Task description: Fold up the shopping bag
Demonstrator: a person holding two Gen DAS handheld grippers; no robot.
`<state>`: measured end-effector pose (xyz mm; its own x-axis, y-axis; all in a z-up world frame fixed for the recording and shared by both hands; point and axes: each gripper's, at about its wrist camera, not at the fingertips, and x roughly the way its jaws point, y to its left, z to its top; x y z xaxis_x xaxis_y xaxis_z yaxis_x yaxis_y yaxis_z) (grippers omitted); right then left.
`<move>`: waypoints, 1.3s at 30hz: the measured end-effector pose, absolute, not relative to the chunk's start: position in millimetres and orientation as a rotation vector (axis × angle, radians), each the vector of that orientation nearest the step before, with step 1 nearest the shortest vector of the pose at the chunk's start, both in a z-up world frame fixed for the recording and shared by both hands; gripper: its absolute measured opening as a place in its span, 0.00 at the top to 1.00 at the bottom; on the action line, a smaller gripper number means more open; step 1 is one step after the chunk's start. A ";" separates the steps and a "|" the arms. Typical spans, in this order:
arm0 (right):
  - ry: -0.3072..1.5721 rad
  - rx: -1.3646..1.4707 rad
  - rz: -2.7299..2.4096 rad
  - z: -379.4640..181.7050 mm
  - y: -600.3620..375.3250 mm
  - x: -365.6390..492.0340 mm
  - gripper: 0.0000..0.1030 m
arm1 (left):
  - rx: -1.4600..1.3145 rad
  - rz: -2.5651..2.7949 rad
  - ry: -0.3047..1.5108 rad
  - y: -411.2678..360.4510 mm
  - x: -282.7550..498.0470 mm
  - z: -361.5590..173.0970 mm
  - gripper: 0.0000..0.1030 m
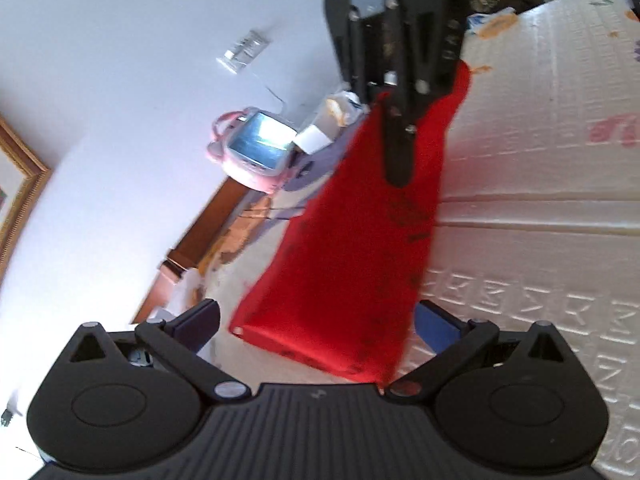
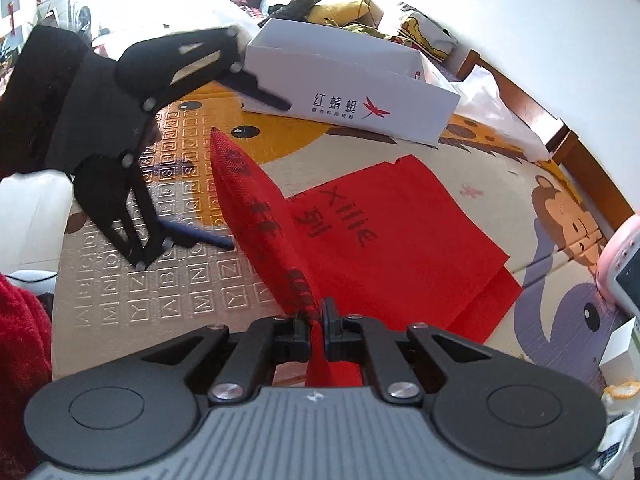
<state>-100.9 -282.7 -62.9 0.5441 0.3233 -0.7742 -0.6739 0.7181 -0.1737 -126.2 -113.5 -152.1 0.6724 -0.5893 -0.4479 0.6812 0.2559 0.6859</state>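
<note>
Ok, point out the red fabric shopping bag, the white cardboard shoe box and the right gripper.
red fabric shopping bag (image 2: 400, 232), right wrist view, flat printed panel.
white cardboard shoe box (image 2: 348, 92), right wrist view, printed side wall.
right gripper (image 2: 318, 316), right wrist view, between fingertips.

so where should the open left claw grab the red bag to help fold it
Take the raised flap's free far corner, coming in from the letter-tile side of the mat. The right claw already pinches the near end of the red bag, so that edge stands up off the mat while the left claw is open.
</note>
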 end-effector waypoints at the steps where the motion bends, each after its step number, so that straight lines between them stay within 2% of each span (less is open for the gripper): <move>1: 0.792 -0.492 0.620 -63.0 -282.5 -101.7 0.94 | 0.980 -0.878 0.117 -113.0 -125.4 -152.2 0.00; 14: 0.781 -0.469 0.598 -63.9 -289.4 -100.3 0.93 | 0.872 -1.031 0.238 -113.6 -109.6 -147.8 0.01; 19: 0.774 -0.480 0.599 -67.0 -285.0 -105.6 0.92 | 0.909 -0.913 0.129 -114.8 -115.5 -149.0 0.01; 22: 0.775 -0.504 0.601 -72.2 -281.7 -113.3 0.91 | 0.935 -0.830 0.083 -120.0 -114.4 -151.3 0.06; 25: 0.778 -0.494 0.605 -73.7 -283.7 -114.4 0.91 | 0.954 -0.795 0.100 -121.6 -109.0 -151.4 0.39; 26: 0.782 -0.493 0.606 -75.0 -284.1 -114.2 0.91 | 0.959 -0.791 0.109 -122.1 -107.5 -151.1 0.61; 27: 0.786 -0.492 0.606 -76.4 -284.5 -113.9 0.91 | 0.960 -0.798 0.123 -122.7 -106.5 -150.4 0.74; 31: 0.794 -0.488 0.617 -79.0 -284.1 -113.7 0.91 | 1.004 -0.819 0.148 -124.5 -106.2 -154.2 0.73; 33: 0.796 -0.489 0.620 -79.9 -284.0 -113.6 0.91 | 1.018 -0.815 0.145 -126.7 -104.5 -156.6 0.69; 37: 0.799 -0.492 0.628 -81.3 -284.1 -113.6 0.91 | 1.050 -0.796 0.086 -128.0 -109.9 -160.8 0.67; 38: 0.800 -0.494 0.631 -81.5 -284.0 -114.8 0.91 | 1.060 -0.789 0.070 -127.9 -111.6 -162.3 0.63; 39: 0.801 -0.497 0.635 -81.9 -283.6 -115.6 0.90 | 1.067 -0.777 0.055 -128.0 -113.1 -163.8 0.52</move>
<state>-115.6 -283.6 -81.9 0.5315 0.3285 -0.7807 -0.6857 0.7080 -0.1689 -113.1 -128.0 -163.8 0.7382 -0.5448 -0.3977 0.5952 0.2487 0.7641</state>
